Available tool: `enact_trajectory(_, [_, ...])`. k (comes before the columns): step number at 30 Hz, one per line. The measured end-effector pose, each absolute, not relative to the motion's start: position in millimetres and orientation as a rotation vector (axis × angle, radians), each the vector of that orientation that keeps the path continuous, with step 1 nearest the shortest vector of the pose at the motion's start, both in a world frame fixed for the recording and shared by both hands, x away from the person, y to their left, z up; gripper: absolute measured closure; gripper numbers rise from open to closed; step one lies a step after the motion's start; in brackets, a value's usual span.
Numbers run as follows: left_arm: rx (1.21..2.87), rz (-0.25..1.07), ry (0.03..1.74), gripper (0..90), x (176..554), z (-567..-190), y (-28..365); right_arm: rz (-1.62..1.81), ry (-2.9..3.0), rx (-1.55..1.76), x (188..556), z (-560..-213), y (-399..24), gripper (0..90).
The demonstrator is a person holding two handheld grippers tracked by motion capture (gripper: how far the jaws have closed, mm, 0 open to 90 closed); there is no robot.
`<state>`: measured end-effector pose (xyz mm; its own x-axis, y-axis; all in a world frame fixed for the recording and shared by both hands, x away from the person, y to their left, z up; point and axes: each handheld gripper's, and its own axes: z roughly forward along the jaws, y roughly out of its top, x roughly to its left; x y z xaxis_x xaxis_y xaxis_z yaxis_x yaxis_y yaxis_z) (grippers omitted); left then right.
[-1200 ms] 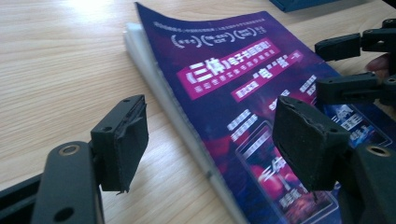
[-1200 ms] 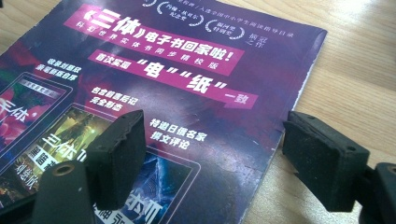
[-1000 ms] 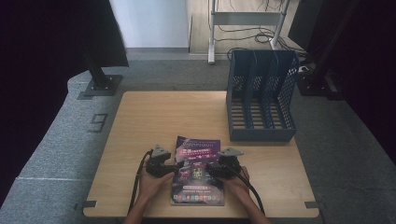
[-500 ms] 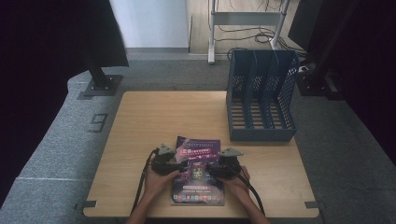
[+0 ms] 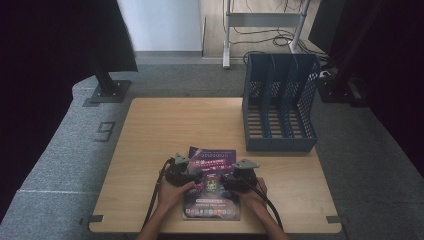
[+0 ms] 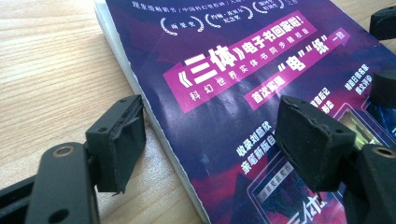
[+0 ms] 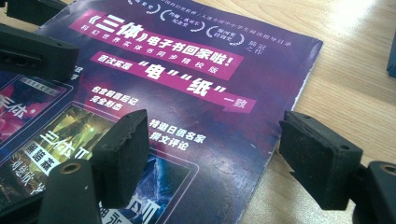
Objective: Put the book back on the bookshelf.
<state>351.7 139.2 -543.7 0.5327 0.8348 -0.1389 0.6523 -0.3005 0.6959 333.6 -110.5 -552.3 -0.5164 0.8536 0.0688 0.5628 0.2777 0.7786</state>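
Two tongs, left (image 6: pixel 210 140) and right (image 7: pixel 224 154), both spread, each straddling one side edge of a book (image 5: pixel 212 182) lying flat on the worktop (image 5: pixel 175 125).

Light wooden bench (image 5: pixel 165 130) here, a purple magazine (image 5: pixel 212 200) lying flat at its near edge, a blue file rack (image 5: pixel 280 107) standing far right.

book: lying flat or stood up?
Flat. The book lies cover-up on the table, outside the file rack; the high view shows its whole cover.
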Motion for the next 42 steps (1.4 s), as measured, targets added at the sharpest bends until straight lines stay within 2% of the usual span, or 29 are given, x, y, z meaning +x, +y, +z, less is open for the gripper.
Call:
enact_trajectory(12, [2.02,0.341,1.222,24.6,348.8,-545.4,136.8,1.111,2.191,1.295,334.2,-552.6,-111.1,23.6])
enact_trajectory(22, [2.022,0.32,1.24,25.4,347.9,-543.6,137.1,1.119,2.198,1.312,335.8,-553.0,-112.4,23.1])
enact_trajectory(30, [1.954,0.258,1.274,28.2,348.4,-543.0,143.2,1.122,2.195,1.324,336.6,-553.1,-112.3,22.9])
enact_trajectory(42, [1.915,0.237,1.256,30.5,344.7,-537.5,147.3,1.12,2.192,1.327,336.5,-553.1,-112.0,23.0])
